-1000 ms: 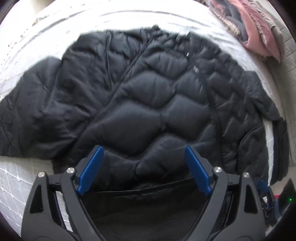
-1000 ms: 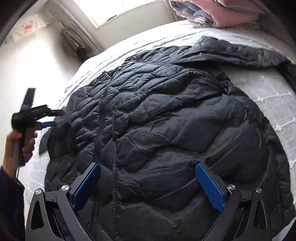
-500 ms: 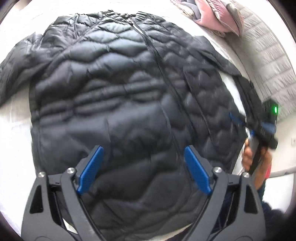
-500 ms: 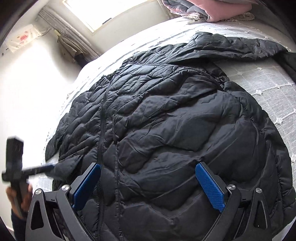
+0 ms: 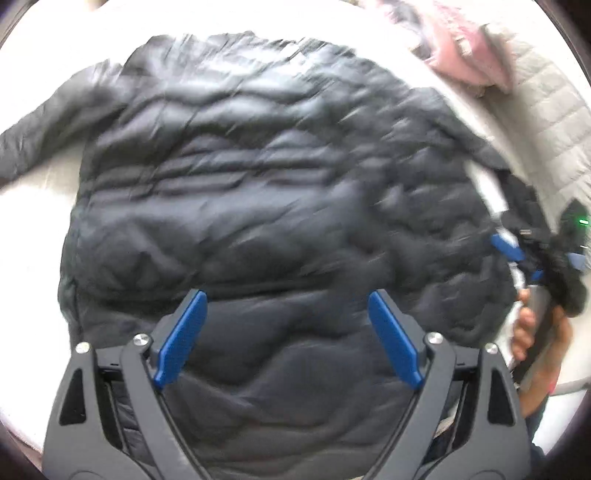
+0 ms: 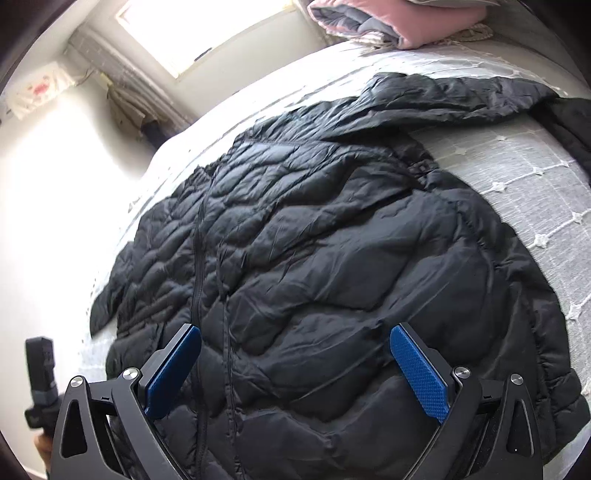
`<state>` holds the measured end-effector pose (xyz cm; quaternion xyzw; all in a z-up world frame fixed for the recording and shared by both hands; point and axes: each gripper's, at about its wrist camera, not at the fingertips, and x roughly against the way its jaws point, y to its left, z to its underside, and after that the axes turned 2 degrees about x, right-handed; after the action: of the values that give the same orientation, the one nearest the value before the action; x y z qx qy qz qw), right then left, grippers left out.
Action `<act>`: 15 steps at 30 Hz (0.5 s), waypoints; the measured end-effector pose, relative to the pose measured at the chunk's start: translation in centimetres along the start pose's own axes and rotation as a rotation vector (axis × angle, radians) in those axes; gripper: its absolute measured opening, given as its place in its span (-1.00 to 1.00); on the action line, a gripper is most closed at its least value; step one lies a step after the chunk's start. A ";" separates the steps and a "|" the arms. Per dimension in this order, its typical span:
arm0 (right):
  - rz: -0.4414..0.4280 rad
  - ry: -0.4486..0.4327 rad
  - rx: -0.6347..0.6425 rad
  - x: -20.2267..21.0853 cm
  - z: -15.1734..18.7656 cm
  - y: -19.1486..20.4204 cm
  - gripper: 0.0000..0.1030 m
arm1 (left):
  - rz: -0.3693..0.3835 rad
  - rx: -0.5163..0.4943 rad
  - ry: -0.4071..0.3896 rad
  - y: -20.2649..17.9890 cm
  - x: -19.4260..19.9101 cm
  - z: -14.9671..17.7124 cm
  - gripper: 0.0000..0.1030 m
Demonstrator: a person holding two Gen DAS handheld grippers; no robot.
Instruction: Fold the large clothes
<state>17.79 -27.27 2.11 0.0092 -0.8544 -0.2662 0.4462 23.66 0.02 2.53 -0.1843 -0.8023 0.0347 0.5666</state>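
Observation:
A black quilted puffer jacket [image 5: 258, 192] lies spread front up on the white bed [image 5: 33, 229], zipper closed and sleeves out to the sides. My left gripper [image 5: 286, 299] hovers open over the hem end, nothing between its blue pads; this view is blurred. My right gripper [image 6: 295, 332] also stands open above the lower front of the jacket [image 6: 332, 258], just right of the zipper. In the left wrist view the right gripper [image 5: 532, 258] shows at the jacket's right edge, held by a hand [image 5: 524, 325]. The left gripper's handle [image 6: 40, 369] shows at the lower left.
Folded pink and grey bedding [image 6: 406, 22] is piled at the head of the bed, beside a grey padded headboard [image 5: 546, 122]. One sleeve [image 6: 461, 96] runs toward it over the grey patterned cover [image 6: 517, 177]. A window [image 6: 195, 33] and wall lie beyond the bed's far side.
My left gripper has swung from the jacket's side round to its hem end, staying open. In the right wrist view it dropped to the lower left corner. The right gripper only rolled slightly.

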 end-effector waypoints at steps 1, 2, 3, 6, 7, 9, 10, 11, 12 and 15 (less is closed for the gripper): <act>0.002 -0.011 -0.008 0.3 -0.1 -0.2 1.00 | 0.015 -0.027 -0.025 -1.4 0.6 -0.2 0.74; 0.006 -0.020 -0.014 0.6 -0.3 -0.5 1.00 | 0.022 -0.049 -0.038 -2.3 1.0 -0.6 0.74; 0.016 -0.031 -0.027 0.9 -0.5 -0.9 1.00 | 0.026 -0.067 -0.045 -3.2 1.0 -0.9 0.74; 0.027 -0.050 -0.077 1.6 -0.8 -2.2 1.00 | 0.047 -0.104 -0.038 -5.8 -0.1 -2.6 0.74; 0.036 -0.055 -0.101 1.7 -0.9 -2.8 1.00 | 0.058 -0.103 -0.026 -6.4 -0.6 -3.0 0.74; 0.074 -0.061 -0.150 2.1 -1.1 -4.0 1.00 | 0.101 -0.101 -0.001 -7.5 -1.7 -3.8 0.74; 0.098 -0.062 -0.173 2.2 -1.1 -4.6 1.00 | 0.120 -0.100 0.011 -8.1 -2.3 -4.2 0.74; 0.113 -0.062 -0.187 2.3 -1.1 -5.1 1.00 | 0.128 -0.097 0.020 -8.6 -3.2 -4.6 0.74; 0.137 -0.063 -0.208 2.5 -1.2 -5.7 1.00 | 0.124 -0.092 0.019 -9.3 -4.0 -5.0 0.74; 0.189 -0.088 -0.253 3.1 -1.4 -7.0 1.00 | 0.084 -0.128 -0.048 -11.2 -5.3 -5.8 0.74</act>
<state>15.44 -34.67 1.87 -0.1390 -0.8299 -0.3289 0.4287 27.68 -13.05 2.75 -0.2528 -0.8078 0.0112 0.5324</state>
